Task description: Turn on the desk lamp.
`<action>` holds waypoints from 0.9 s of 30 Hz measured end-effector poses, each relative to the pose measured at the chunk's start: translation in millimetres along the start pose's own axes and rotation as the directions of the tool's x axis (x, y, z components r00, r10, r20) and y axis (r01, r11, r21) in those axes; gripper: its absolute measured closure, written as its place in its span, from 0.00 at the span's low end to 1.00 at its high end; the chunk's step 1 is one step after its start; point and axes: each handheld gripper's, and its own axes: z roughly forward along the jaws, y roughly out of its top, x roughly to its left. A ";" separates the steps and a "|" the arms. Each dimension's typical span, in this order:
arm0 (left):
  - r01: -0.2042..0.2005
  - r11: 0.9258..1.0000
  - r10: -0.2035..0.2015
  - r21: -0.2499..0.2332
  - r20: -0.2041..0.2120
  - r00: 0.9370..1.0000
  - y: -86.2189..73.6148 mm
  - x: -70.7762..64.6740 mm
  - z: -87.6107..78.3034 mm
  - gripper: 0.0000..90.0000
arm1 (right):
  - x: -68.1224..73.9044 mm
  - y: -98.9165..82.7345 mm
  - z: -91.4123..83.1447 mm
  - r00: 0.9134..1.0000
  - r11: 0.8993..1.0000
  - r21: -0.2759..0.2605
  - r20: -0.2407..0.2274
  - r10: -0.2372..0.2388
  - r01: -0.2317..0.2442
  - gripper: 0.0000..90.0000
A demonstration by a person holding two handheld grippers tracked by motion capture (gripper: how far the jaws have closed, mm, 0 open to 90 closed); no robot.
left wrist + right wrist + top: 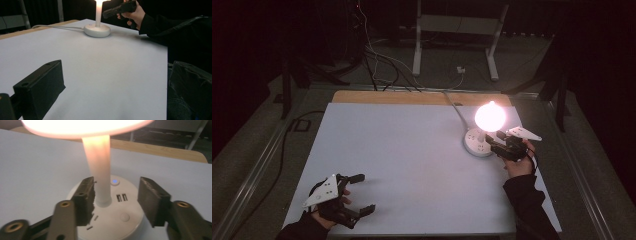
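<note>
A lit lamp with a glowing round head (pixel 490 116) stands on a round white base (pixel 475 144) at the right of the white table top (pixel 412 160). In the right gripper view the base (pixel 120 220) carries sockets, two USB ports and a small button (pixel 114 181) lit blue. My right gripper (pixel 116 200) hovers open just over the base. Its left jaw is close beside the stem (pixel 100 170), and the pads press on nothing. From above, this right gripper (pixel 492 141) reaches in from the lamp's right. My left gripper (pixel 367 192) rests open and empty at the near left.
A grey cable (pixel 454 107) runs from the lamp base over the wooden far edge (pixel 412 97) to the floor. Dark cables and a white metal frame (pixel 417 50) lie beyond the table. A dark sleeve (pixel 175 30) lies at the right edge.
</note>
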 end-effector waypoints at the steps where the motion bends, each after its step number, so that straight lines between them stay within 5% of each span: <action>1: -0.001 1.000 0.001 -0.001 0.000 1.000 0.1 0.0 -0.2 0.00 | 0.7 0.3 -0.7 1.000 1.000 0.001 0.009 0.003 -0.003 0.40; 13: 0.005 1.000 -0.005 -0.009 -0.004 1.000 0.9 2.1 -0.4 0.00 | 7.1 -0.6 -10.0 0.998 1.000 0.012 -0.063 0.019 -0.019 0.04; 27: 0.007 1.000 -0.007 -0.008 -0.003 1.000 -0.4 0.6 -2.2 0.00 | 23.8 -11.8 -22.3 0.989 1.000 0.014 -0.146 0.004 -0.002 0.00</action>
